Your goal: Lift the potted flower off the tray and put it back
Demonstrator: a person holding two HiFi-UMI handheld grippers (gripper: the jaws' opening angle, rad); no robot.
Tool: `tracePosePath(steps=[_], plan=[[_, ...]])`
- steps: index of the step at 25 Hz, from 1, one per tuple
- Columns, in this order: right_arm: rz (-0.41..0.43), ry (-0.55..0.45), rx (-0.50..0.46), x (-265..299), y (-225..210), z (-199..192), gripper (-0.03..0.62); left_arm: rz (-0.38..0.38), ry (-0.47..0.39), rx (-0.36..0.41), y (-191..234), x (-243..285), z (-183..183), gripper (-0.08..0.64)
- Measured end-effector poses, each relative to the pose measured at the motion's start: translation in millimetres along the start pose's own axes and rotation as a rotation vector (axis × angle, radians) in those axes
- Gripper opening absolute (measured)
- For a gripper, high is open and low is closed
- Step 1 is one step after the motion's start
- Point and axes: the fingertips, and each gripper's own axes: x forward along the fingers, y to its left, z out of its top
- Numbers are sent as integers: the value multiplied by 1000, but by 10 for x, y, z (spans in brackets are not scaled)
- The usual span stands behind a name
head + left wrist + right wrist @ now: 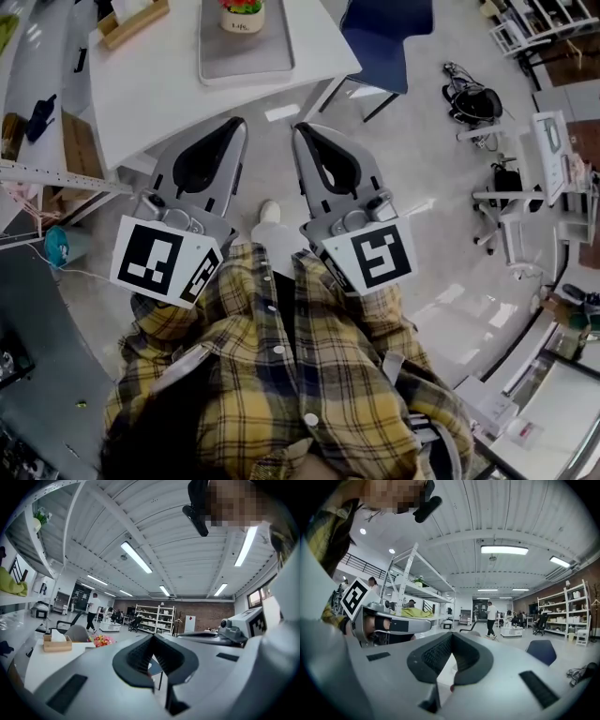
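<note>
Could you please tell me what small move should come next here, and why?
Probably carry both claws forward toward the potted flower, which stands on the tray on the table; the left claw and right claw are shut, empty, and short of the tray.

1. a white table stands on a pale, glossy floor, with a dark blue chair just beside its far corner.
2. the ribbed white ceiling carries long strip lights.
3. a brick wall closes the far end, with white shelving in front of it.
4. a tall metal rack lines one side, and a window sits high on the other.
</note>
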Motion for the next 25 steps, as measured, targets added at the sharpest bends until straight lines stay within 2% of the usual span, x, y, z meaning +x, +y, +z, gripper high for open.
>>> tracePosePath(steps=[6,11,19,25], plan=[[64,-23,15,203,-531,24,-3,54,-11,1,38,538,44,9],[81,27,12,352,-783,-140,-2,96,-6,-3,108,779,-26,9],[127,44,1,594,-924,-326,-3,126,8,-24,333,1016,-140,9],[145,47,-2,972,-1066,-336,-3,137,-3,-28,654,1257,-77,9]])
